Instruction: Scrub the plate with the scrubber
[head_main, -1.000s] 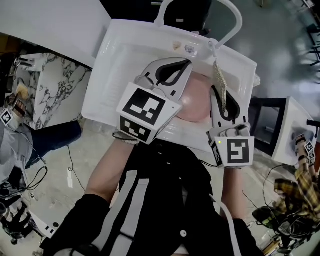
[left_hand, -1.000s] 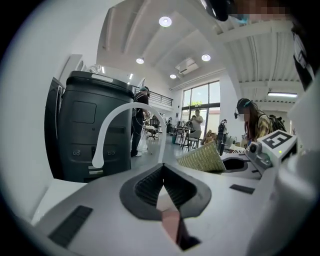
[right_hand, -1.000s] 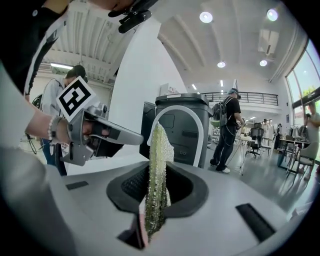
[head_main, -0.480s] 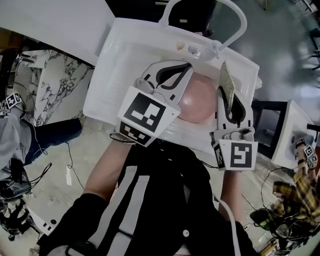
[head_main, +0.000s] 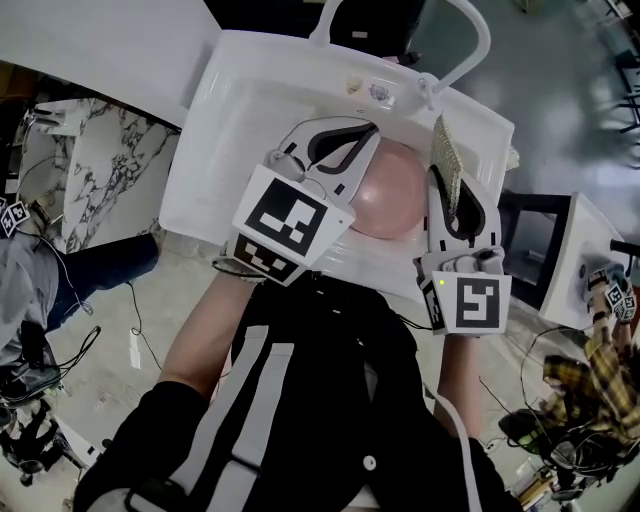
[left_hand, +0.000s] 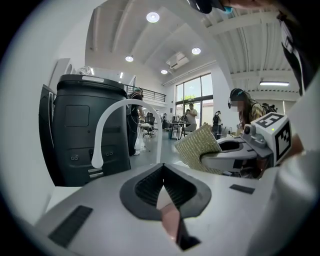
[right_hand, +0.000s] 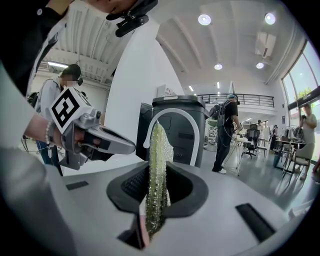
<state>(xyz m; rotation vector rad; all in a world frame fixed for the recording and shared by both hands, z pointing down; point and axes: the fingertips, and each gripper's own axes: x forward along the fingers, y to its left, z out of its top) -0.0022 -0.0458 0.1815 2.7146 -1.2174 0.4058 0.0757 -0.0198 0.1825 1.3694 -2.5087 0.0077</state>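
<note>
A pink plate (head_main: 388, 203) stands on edge over the white sink (head_main: 212, 120). My left gripper (head_main: 368, 130) is shut on its left rim. In the left gripper view the plate's pink edge (left_hand: 168, 216) sits pinched between the dark pads of the left gripper (left_hand: 162, 175). My right gripper (head_main: 447, 190) is shut on a yellow-green scrubber (head_main: 446, 152), held upright at the plate's right side. I cannot tell whether scrubber and plate touch. The scrubber (right_hand: 156, 170) rises from between the pads of the right gripper (right_hand: 152, 192). Each gripper view shows the other: the right gripper (left_hand: 239, 155) with the scrubber (left_hand: 197, 147), and the left gripper (right_hand: 95, 141).
A white arched faucet (head_main: 472, 45) curves over the sink's far edge, with a dark bin (left_hand: 82, 130) behind it. A marble-patterned counter (head_main: 105, 180) lies to the left, and cables run over the floor. People stand in the room behind (right_hand: 227, 132).
Both grips hold. The left gripper with the plate has rolled slightly. The scrubber stays beside the plate's right edge.
</note>
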